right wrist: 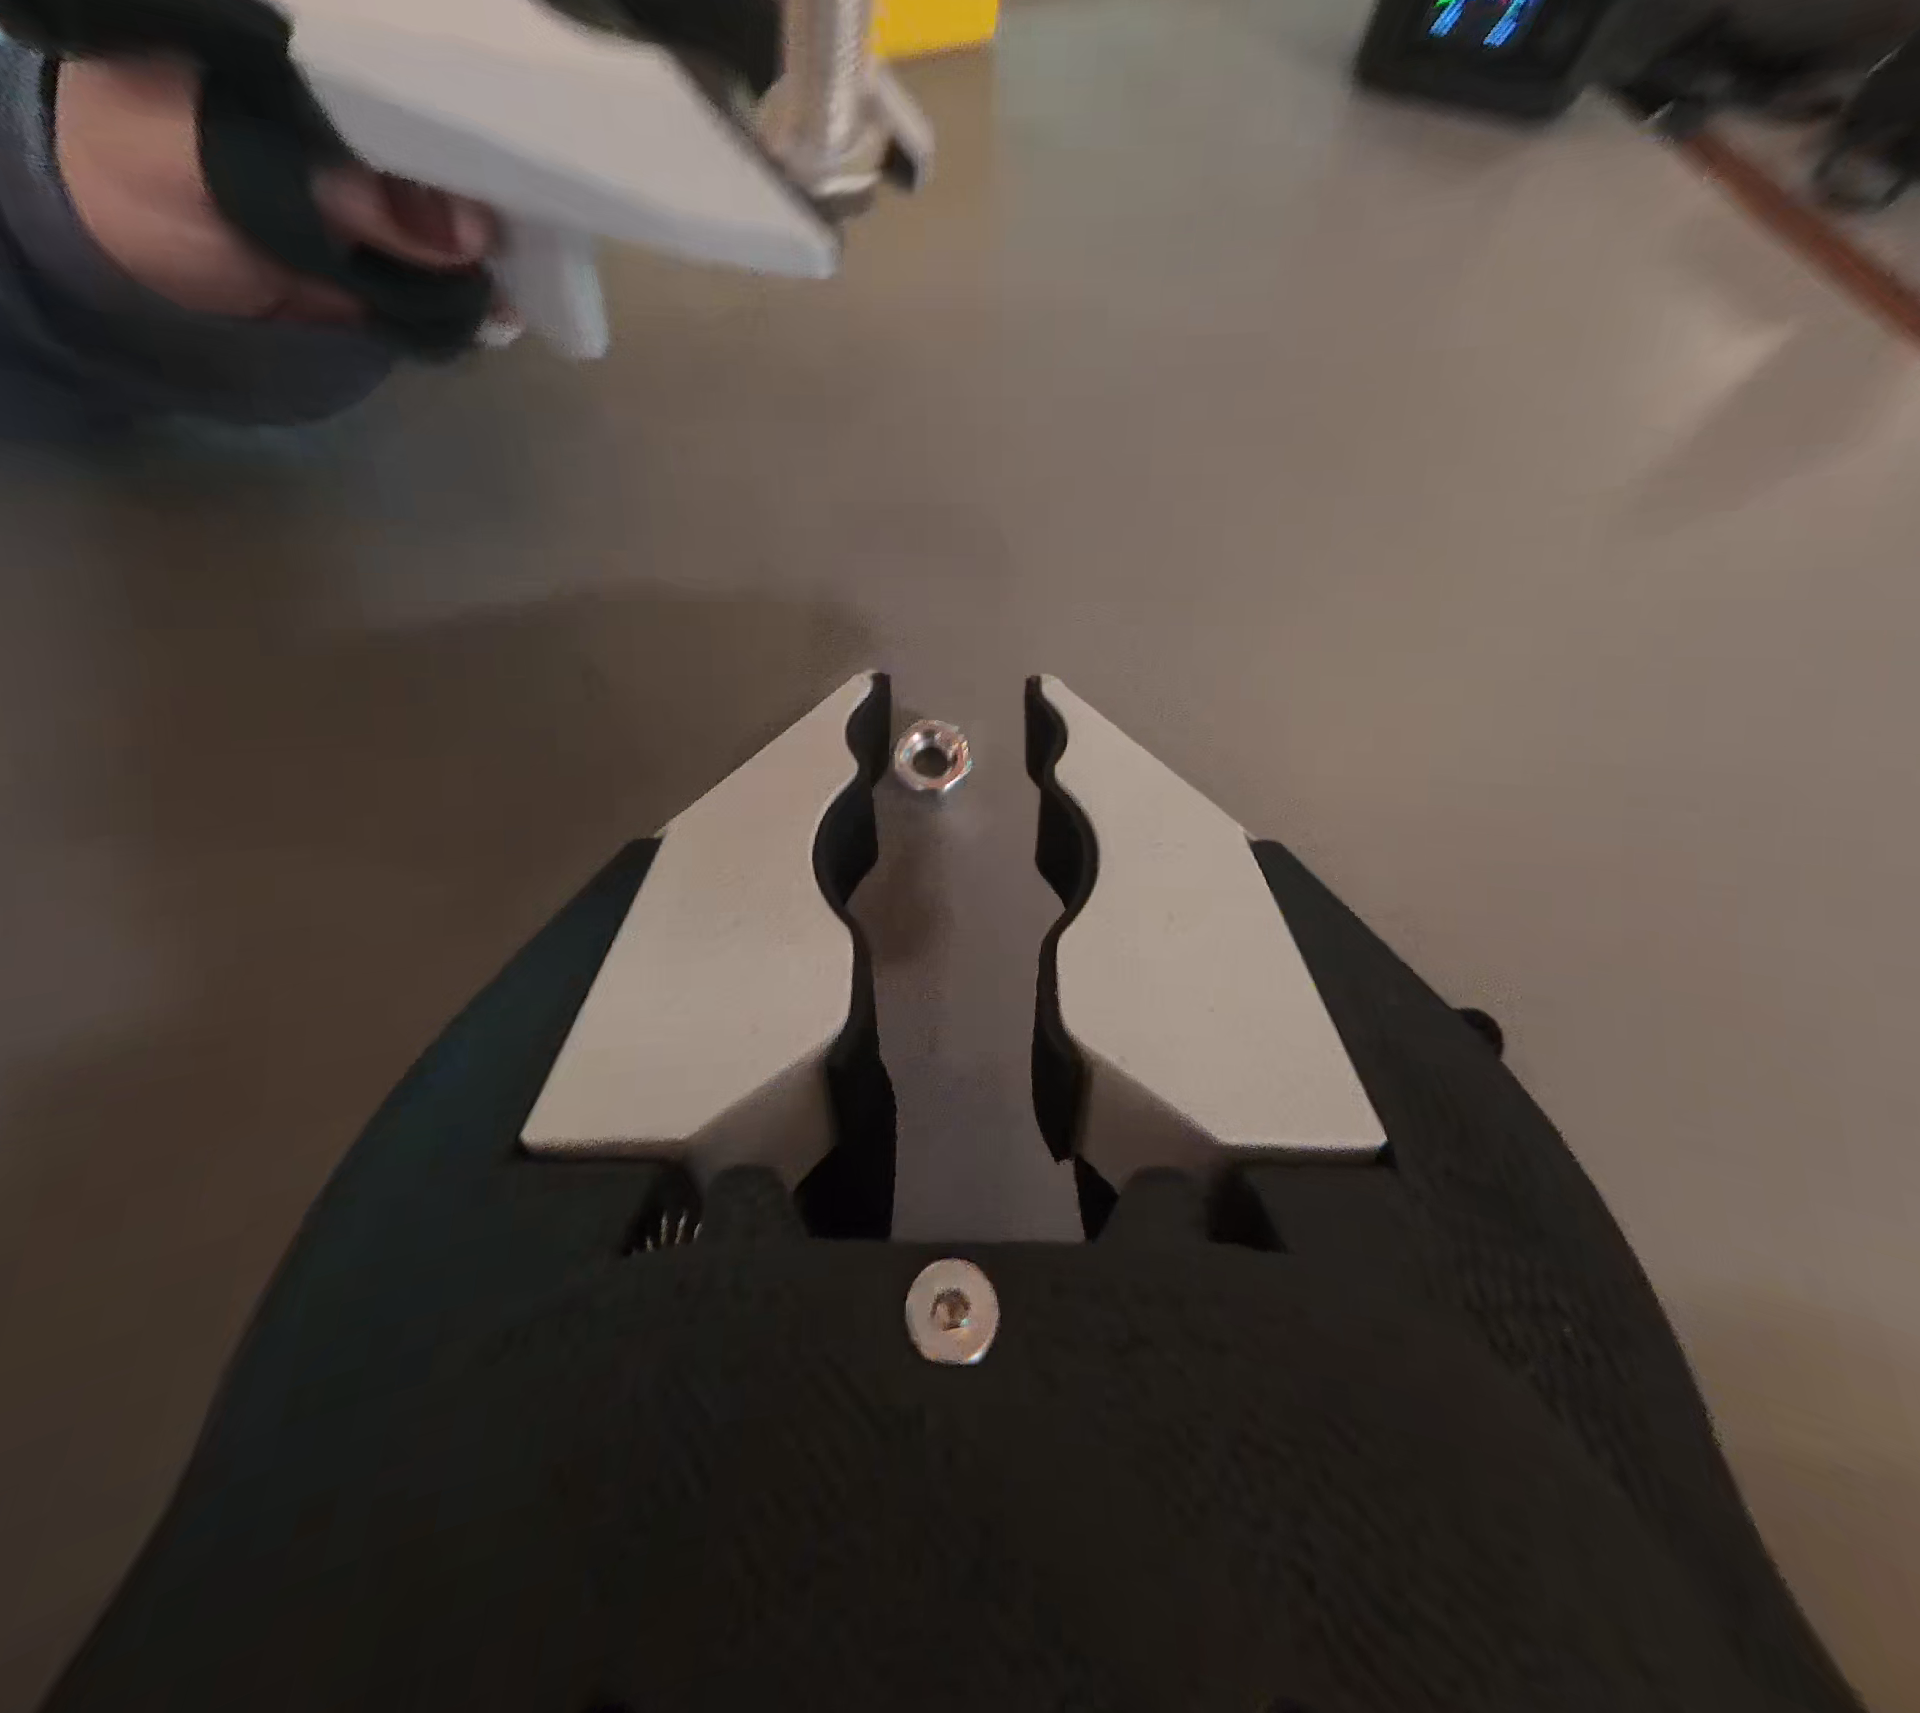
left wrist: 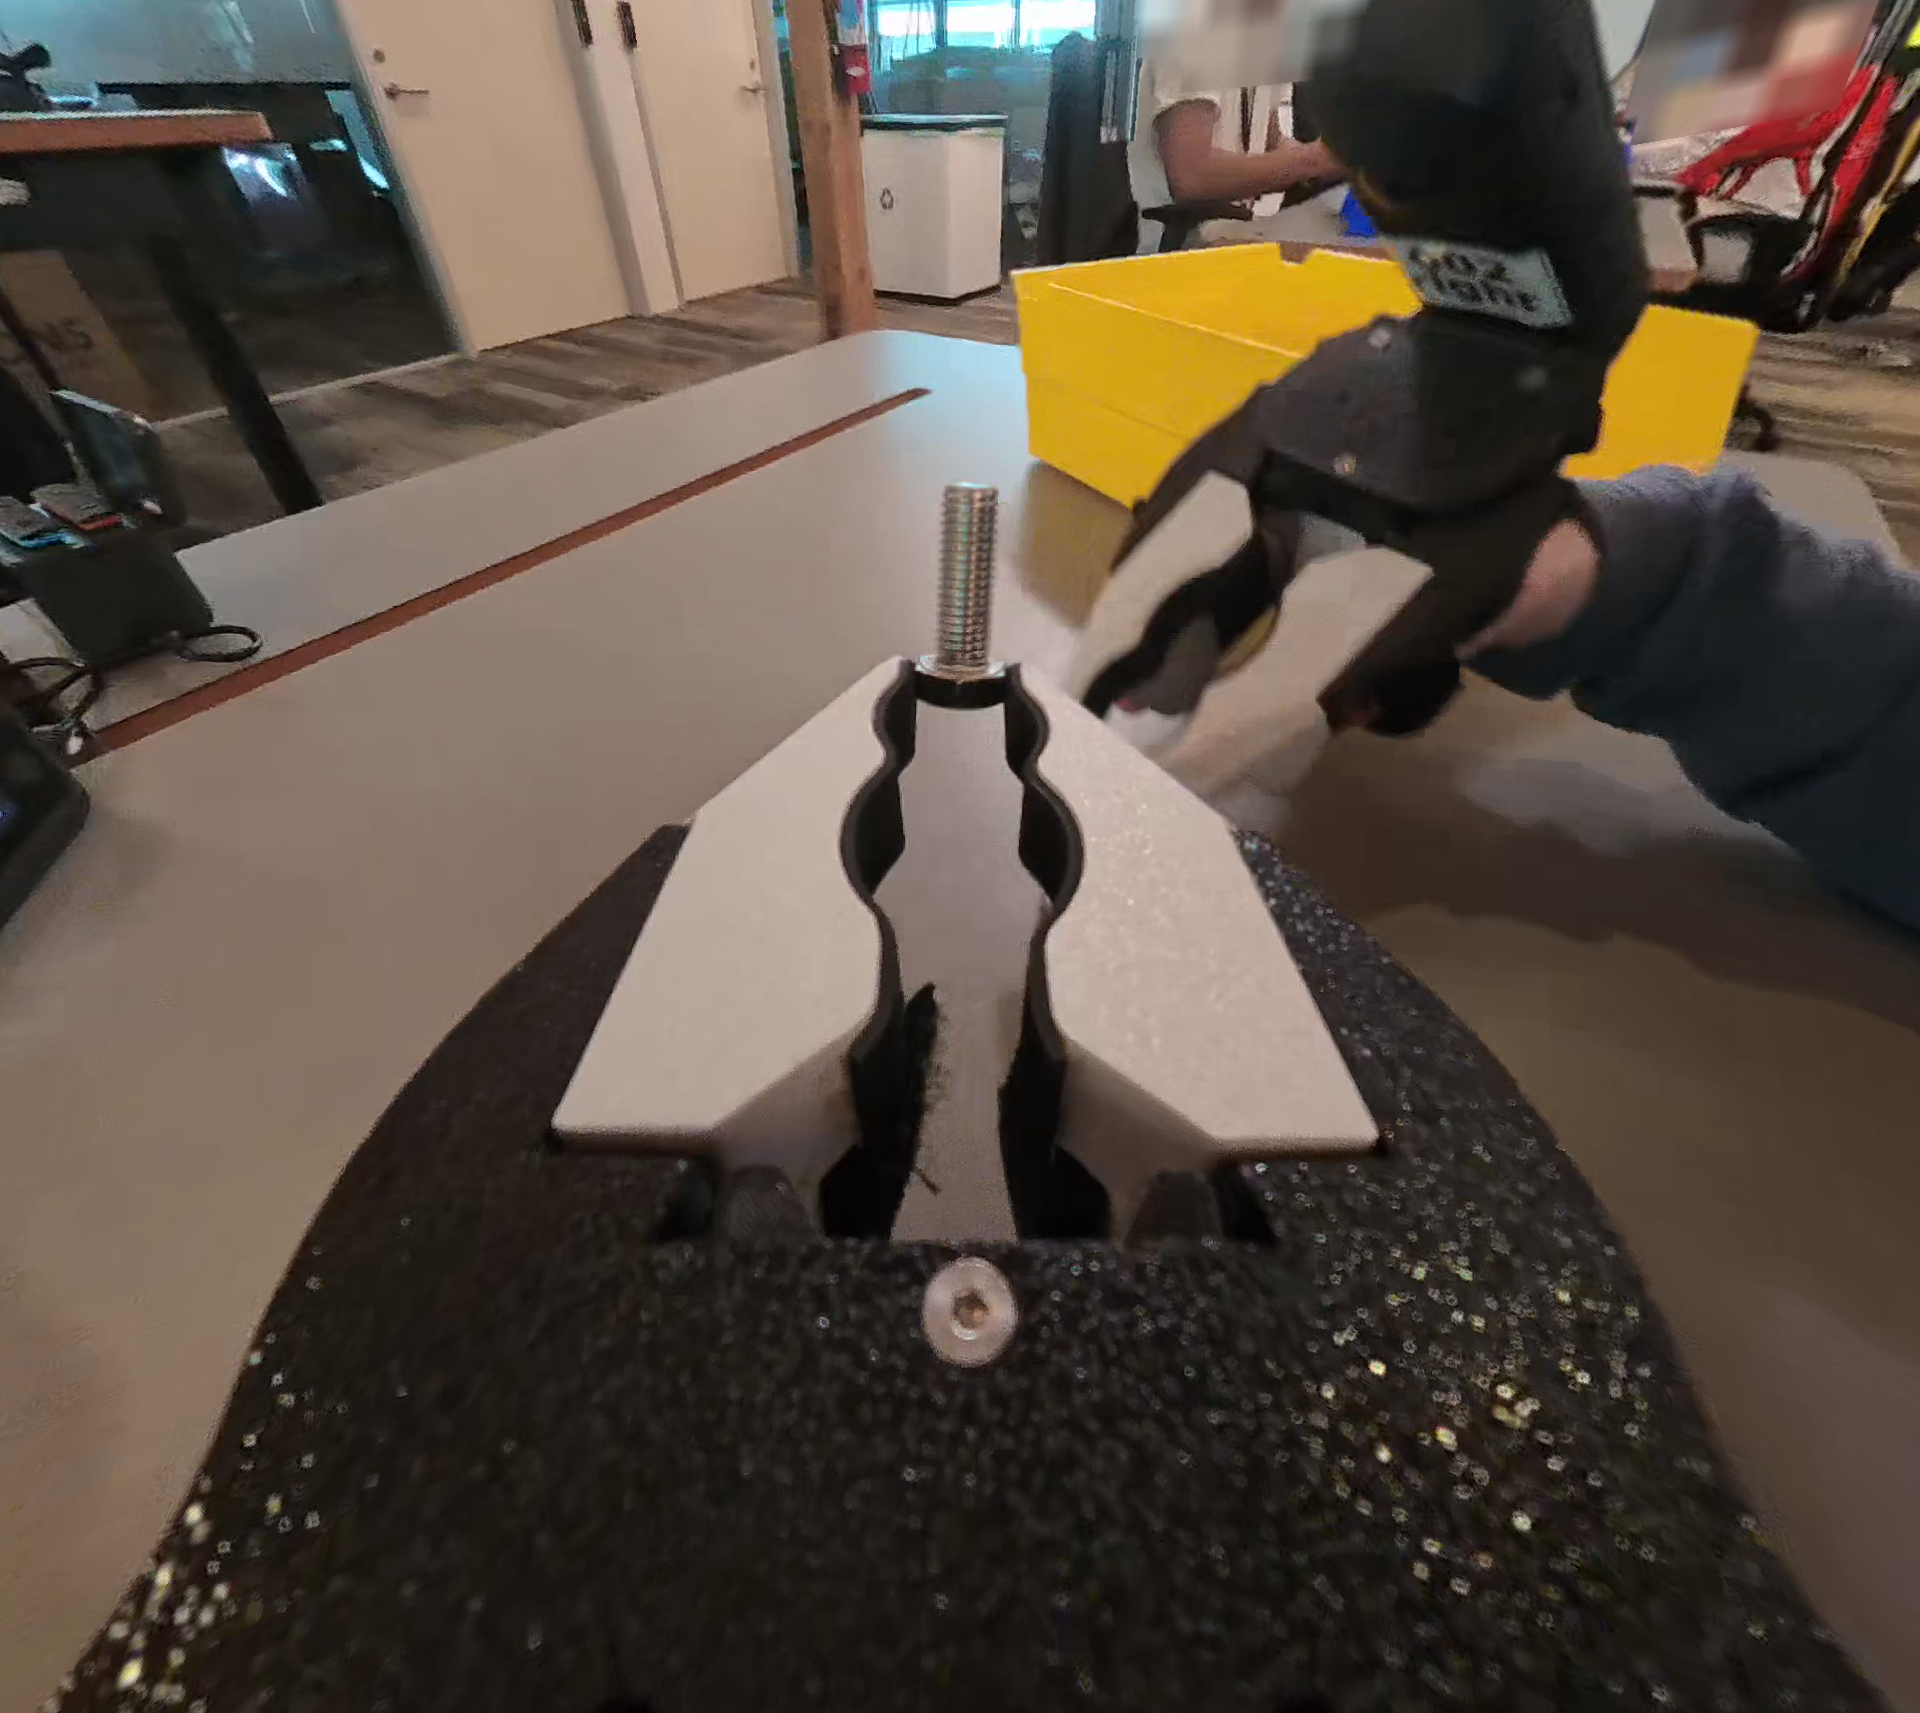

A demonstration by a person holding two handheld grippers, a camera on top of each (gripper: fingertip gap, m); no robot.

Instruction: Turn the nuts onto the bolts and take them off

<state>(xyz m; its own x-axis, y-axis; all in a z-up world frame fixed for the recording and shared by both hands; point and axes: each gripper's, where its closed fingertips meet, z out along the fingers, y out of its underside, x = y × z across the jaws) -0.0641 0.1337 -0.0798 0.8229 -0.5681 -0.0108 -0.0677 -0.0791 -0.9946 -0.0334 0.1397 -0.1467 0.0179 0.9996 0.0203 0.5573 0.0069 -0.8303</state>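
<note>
Our left gripper (left wrist: 961,687) clamps the head of the bolt (left wrist: 967,577), threads pointing up above the worktop (left wrist: 520,728). Our right gripper (right wrist: 956,718) hangs open around the hex nut (right wrist: 933,759), which lies flat on the worktop, untouched, well inside its edges.

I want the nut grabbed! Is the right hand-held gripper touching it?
Apart. The right wrist view shows the nut lying between the right hand-held gripper fingers, table visible either side.
</note>
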